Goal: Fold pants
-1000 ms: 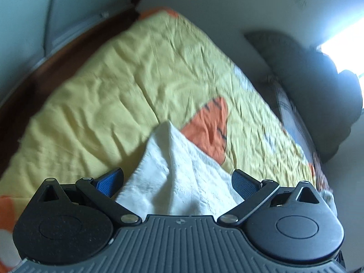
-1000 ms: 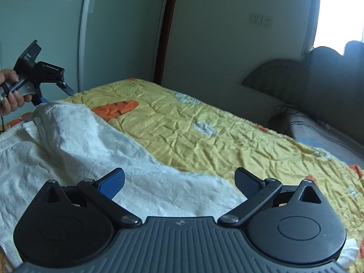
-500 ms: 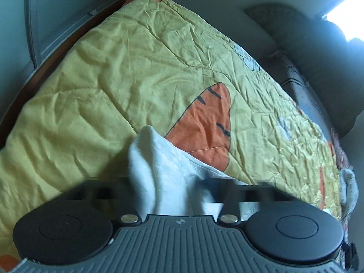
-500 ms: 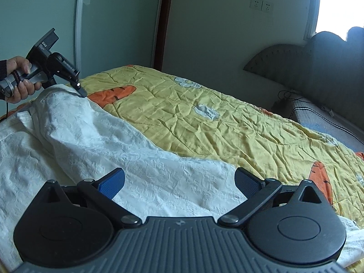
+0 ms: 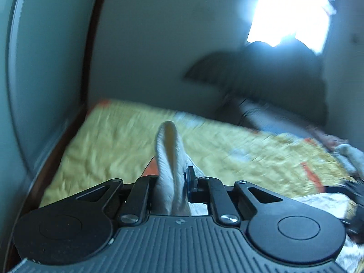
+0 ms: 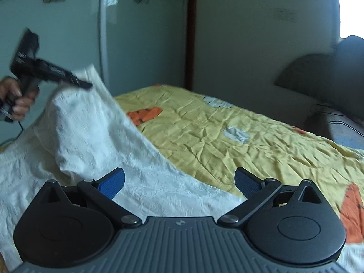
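The white textured pants (image 6: 97, 136) lie on the yellow bedspread (image 6: 227, 132). My left gripper (image 5: 171, 182) is shut on a corner of the pants (image 5: 169, 154), and the pinched cloth sticks up between its fingers. In the right wrist view the left gripper (image 6: 87, 86) holds that corner raised above the bed at the left, so the cloth hangs like a tent. My right gripper (image 6: 179, 182) is open and empty, low over the near edge of the pants.
The bedspread (image 5: 113, 143) has orange carrot prints (image 6: 145, 113). A dark headboard (image 6: 318, 79) and grey pillow (image 6: 345, 127) are at the right. A glass wardrobe door (image 6: 68, 34) and a brown door frame (image 6: 190, 31) stand behind the bed.
My left gripper has closed on the pants corner and lifted it up off the bed, tilting upward. My right gripper has stayed open and has barely moved.
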`<state>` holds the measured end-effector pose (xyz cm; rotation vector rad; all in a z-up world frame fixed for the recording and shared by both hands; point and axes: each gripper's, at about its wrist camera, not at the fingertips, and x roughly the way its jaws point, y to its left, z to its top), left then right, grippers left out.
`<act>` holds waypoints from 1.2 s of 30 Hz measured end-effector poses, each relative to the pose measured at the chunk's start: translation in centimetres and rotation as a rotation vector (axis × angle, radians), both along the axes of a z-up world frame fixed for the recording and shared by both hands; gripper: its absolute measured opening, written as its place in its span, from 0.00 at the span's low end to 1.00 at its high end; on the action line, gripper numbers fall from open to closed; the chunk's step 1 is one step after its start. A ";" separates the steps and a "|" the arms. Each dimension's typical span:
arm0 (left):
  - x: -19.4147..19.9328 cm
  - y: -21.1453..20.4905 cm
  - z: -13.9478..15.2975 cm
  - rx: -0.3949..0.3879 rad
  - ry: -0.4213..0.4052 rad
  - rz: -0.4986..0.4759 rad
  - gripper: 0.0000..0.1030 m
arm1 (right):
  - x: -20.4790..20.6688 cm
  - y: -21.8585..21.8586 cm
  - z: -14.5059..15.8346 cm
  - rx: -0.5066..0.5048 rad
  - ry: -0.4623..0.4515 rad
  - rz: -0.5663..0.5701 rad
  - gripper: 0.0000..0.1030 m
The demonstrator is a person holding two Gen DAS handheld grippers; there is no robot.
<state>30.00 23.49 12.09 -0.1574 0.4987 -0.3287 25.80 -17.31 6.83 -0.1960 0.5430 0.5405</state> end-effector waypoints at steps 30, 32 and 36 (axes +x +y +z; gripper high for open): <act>-10.3 4.1 1.3 -0.181 -0.125 -0.031 0.25 | 4.1 3.3 2.8 -0.060 0.125 0.337 0.05; -10.5 5.5 0.9 -0.250 -0.065 0.005 0.38 | 0.8 2.5 4.2 -0.020 0.092 0.346 0.05; -13.8 8.0 -0.3 -0.371 -0.021 0.130 0.71 | -5.7 2.9 4.0 -0.025 0.071 0.370 0.05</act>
